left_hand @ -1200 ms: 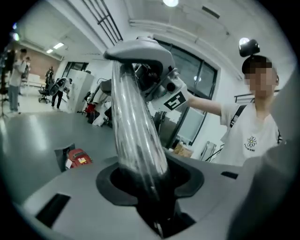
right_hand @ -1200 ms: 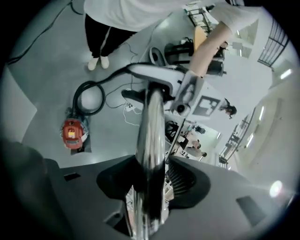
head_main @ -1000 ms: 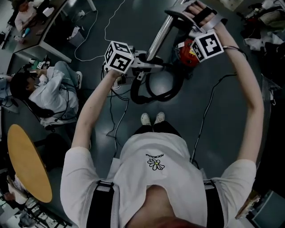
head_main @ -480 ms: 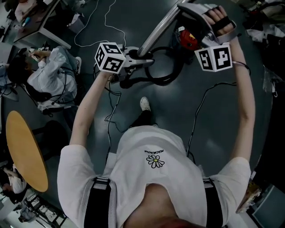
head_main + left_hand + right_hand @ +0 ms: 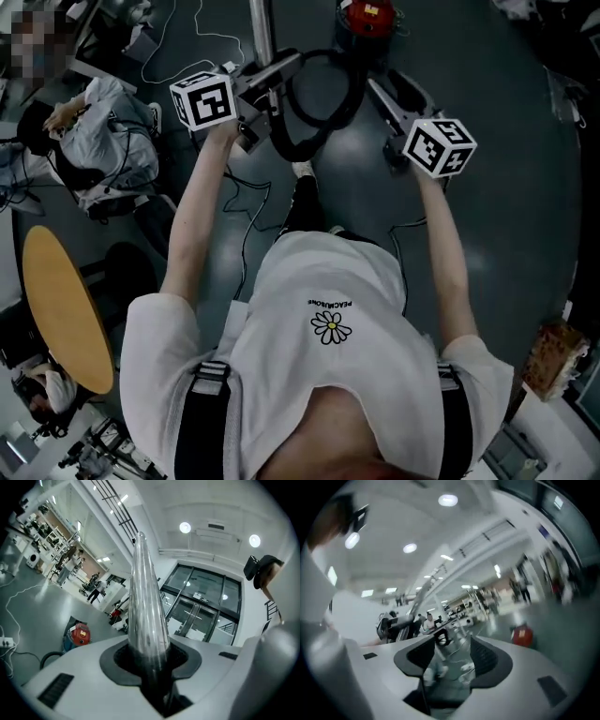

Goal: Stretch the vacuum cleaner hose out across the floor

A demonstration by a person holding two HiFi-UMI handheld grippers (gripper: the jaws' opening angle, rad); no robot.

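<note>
Grey floor [image 5: 511,220]: left tool [image 5: 152,674] pinching chrome wand [image 5: 146,602]; right tool [image 5: 451,665] spread, empty.

Free: bare floor [image 5: 525,187] right | Blocked: hose [image 5: 302,146], vacuum [image 5: 367,17] ahead; seated person [image 5: 98,141] left

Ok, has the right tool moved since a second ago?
Yes. The right tool was right beside the red vacuum; now it's apart, nearer the person, open.

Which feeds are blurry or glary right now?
Right gripper view: motion-smeared, worst at the right edge, though the open jaws read clearly. Left gripper view: sharp but fisheye-bent, reflections streaking the metal tube. Head view: dim, in focus.
</note>
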